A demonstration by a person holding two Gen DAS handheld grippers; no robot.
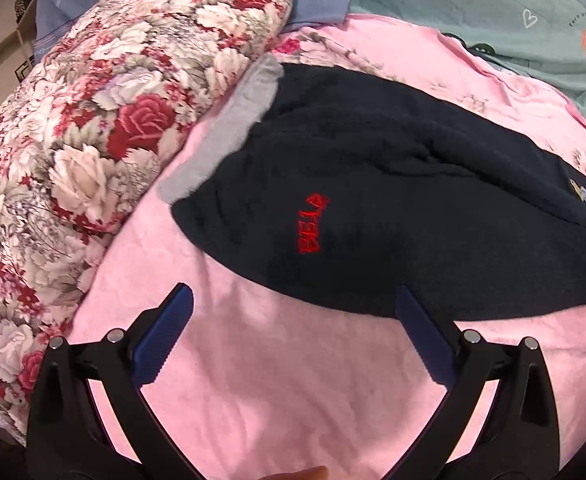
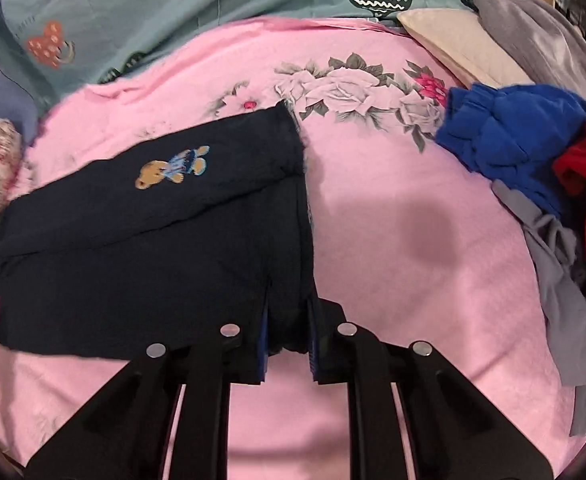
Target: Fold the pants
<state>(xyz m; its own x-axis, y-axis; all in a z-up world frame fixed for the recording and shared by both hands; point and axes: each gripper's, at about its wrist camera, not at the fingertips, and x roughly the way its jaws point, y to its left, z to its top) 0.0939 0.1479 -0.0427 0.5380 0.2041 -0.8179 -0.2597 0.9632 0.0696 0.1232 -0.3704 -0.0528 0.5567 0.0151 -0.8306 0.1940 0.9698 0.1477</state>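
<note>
Dark navy pants (image 1: 393, 184) lie on a pink sheet (image 1: 293, 380), with red embroidered letters and a grey inner lining showing at their far left end. In the right wrist view the pants (image 2: 141, 248) show a small teddy-bear patch. My left gripper (image 1: 293, 304) is open and empty, just in front of the pants' near edge. My right gripper (image 2: 289, 328) is shut on the near right corner of the pants, with dark cloth pinched between the blue pads.
A rolled floral quilt (image 1: 93, 140) lies left of the pants. A teal heart-print cover (image 2: 213, 8) lies behind. A pile of clothes, blue (image 2: 509, 136), red, grey (image 2: 561, 288) and beige, sits at the right.
</note>
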